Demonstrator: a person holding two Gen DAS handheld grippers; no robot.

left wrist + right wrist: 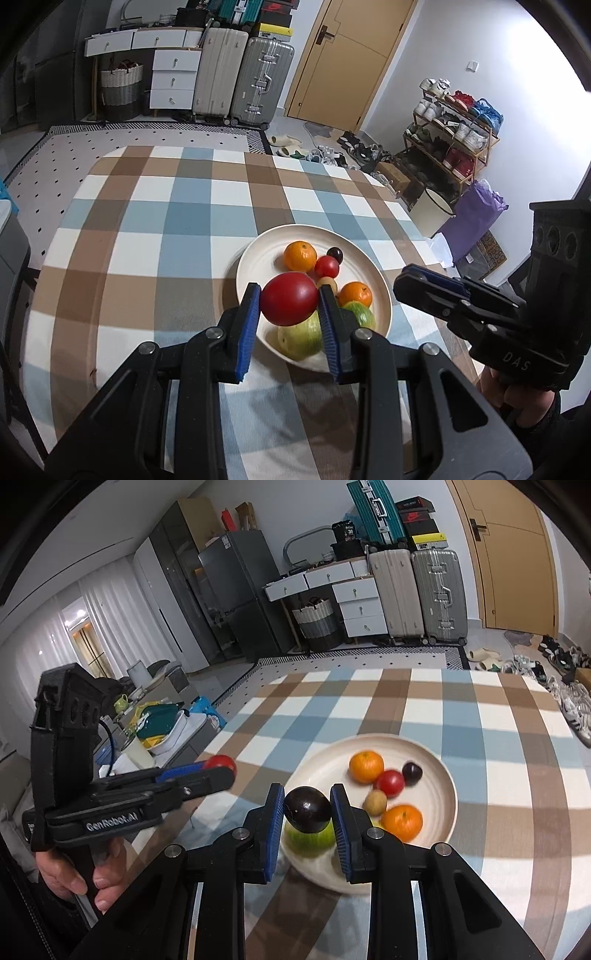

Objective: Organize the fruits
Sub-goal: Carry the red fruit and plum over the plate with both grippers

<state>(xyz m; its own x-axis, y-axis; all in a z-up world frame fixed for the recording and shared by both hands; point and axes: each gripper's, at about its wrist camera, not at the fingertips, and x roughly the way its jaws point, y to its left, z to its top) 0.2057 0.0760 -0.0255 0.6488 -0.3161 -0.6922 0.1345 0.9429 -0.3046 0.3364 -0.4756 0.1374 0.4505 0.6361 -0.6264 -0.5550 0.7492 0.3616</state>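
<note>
Left wrist view: looks forward and down along the left gripper (288,306), close above the near rim of the white plate (255,254), facing the door (343,59).
Right wrist view: looks forward and down along the right gripper (307,812), close above the same plate (439,760), angled toward the fridge (236,590); its foreground seems slightly blurred.
Shared: plate, checkered tablecloth (155,229), suitcases (243,74), door; each view catches the other gripper at its edge.

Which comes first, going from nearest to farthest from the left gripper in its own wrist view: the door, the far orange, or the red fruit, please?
1. The red fruit, clamped between the left gripper fingers.
2. The far orange, on the plate's far side.
3. The door, across the room, upper right.
</note>
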